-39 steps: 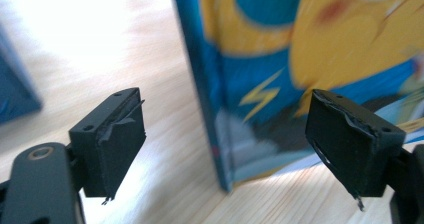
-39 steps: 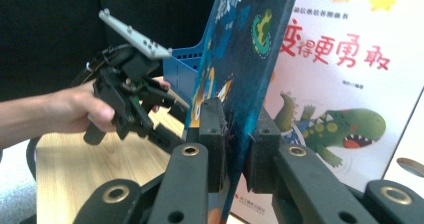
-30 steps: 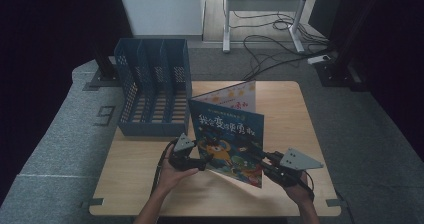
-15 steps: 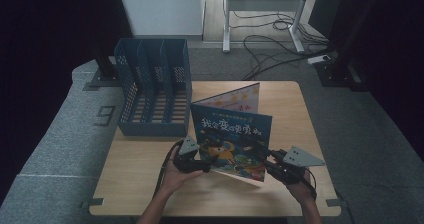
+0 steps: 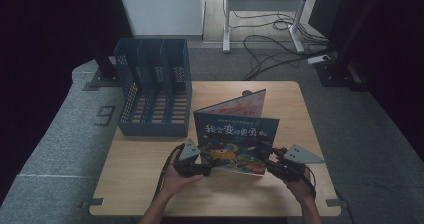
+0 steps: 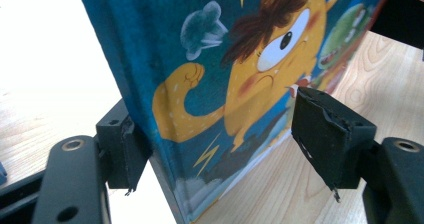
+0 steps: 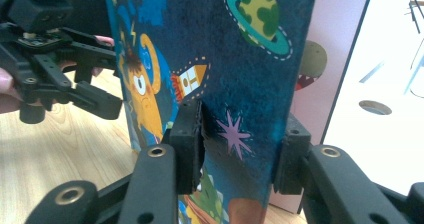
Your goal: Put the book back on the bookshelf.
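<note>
Since the earlier frames, both hands have slid nearer the person, bringing the book's lower edge along; wooden table (image 5: 150, 184) holds a blue file rack (image 5: 152, 91) at back left; picture book (image 5: 235, 141) stands open near the front; left gripper (image 5: 204, 170) straddles its spine, jaws closing, one pad clear; right gripper (image 5: 270, 165) straddles the cover edge, jaws opening.

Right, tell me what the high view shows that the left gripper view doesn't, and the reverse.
High view alone: the blue file rack at the table's back left, the book's title, the second open cover behind, and the right gripper.

Left gripper view alone: close up, the left gripper straddles the book's bottom corner, one pad clear of the cover; its jaws have just been closing.

Both: the upright picture book, the wooden table and the left gripper.
</note>
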A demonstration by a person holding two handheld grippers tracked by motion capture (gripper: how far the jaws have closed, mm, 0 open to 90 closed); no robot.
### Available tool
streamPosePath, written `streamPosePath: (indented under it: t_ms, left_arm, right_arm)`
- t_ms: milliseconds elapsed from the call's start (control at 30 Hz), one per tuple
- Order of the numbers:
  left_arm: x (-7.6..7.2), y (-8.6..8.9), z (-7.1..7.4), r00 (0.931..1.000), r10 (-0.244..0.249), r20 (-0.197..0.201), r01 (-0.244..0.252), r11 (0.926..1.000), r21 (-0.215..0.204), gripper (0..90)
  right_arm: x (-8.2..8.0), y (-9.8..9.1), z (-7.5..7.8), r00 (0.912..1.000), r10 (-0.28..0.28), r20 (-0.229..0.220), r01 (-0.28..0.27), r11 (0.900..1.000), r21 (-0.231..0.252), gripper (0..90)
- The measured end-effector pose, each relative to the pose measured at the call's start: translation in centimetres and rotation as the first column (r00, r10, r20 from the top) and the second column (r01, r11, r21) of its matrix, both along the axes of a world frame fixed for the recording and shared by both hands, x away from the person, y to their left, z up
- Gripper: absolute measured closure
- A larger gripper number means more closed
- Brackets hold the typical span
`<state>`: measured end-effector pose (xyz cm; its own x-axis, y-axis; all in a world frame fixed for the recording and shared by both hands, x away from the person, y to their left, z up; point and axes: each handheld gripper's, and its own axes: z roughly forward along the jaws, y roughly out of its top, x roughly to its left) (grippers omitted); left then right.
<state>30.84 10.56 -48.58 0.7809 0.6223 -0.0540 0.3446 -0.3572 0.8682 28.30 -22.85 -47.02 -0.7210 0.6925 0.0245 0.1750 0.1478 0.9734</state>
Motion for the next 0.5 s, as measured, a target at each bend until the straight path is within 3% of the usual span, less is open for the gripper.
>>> streamPosePath:
  t_ms: [233, 500]
  left_arm:
    - [-0.31, -0.14, -0.01, 0.9997, -0.019, 0.012, 0.019, 0.9998, 0.0, 26.8]
    - [-0.47, -0.48, 0.07, 0.9994, -0.007, 0.034, 0.008, 0.9999, -0.011, 28.4]
  right_arm:
    - [0.31, -0.14, -0.39, 0.9999, -0.007, -0.012, 0.007, 1.0, 0.0, 57.0]
    - [0.51, -0.17, -0.76, 0.9999, -0.009, -0.011, 0.009, 1.0, 0.0, 54.2]
